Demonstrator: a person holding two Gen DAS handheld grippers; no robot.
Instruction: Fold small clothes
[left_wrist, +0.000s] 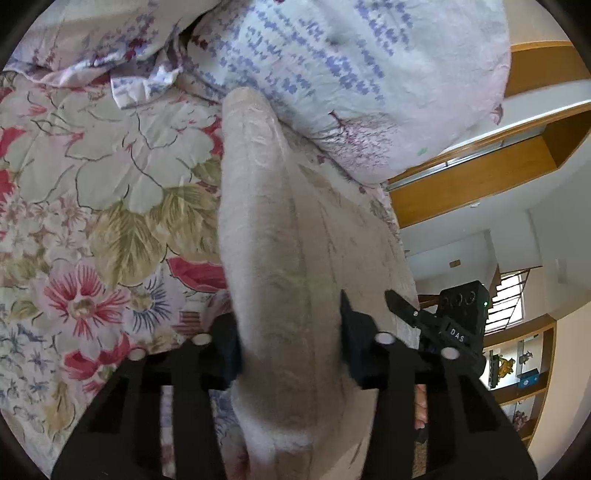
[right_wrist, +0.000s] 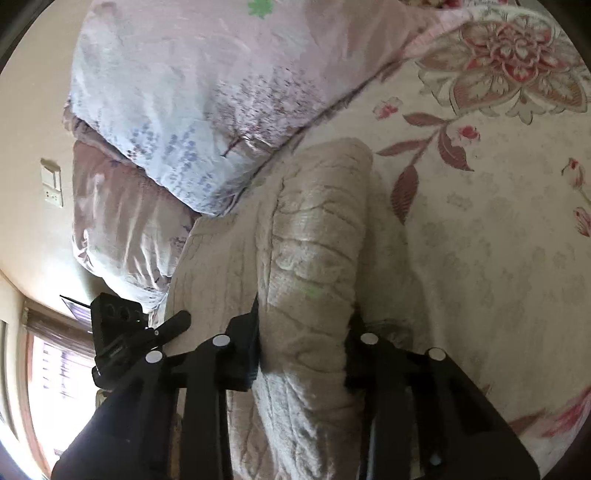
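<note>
- Left tongs (left_wrist: 291, 350): both black fingers clamped on a thick fold of the beige fleece garment (left_wrist: 266, 229); cloth fills the gap betw. them completely.
- Right tongs (right_wrist: 304, 354): same grip, fingers pressed against either side of the garment (right_wrist: 314, 240), bunched fabric betw. them.
- Garment: fuzzy, pale beige w/ faint embossed pattern, folded into a long thick ridge running away from each camera; far end rounded and lying on the bed.
- Bed: floral sheet (left_wrist: 110, 177) w/ large pink, red and olive flowers under and beside the garment; right wrist view shows the sheet (right_wrist: 498, 240) paler, w/ reddish leaf sprigs.
- Duvet (left_wrist: 351, 74): white-lilac print w/ blue marks, heaped just beyond the garment's far end; touching or not, cannot tell. Also seen in right view (right_wrist: 192, 110).
- Left view, far right: right-hand device (left_wrist: 461, 314) visible beside the garment's edge; wooden shelving (left_wrist: 524, 373) w/ small items behind.
- Right view, lower left: left-hand device (right_wrist: 118, 328), window (right_wrist: 59, 373), wall switch plate (right_wrist: 51, 181).
</note>
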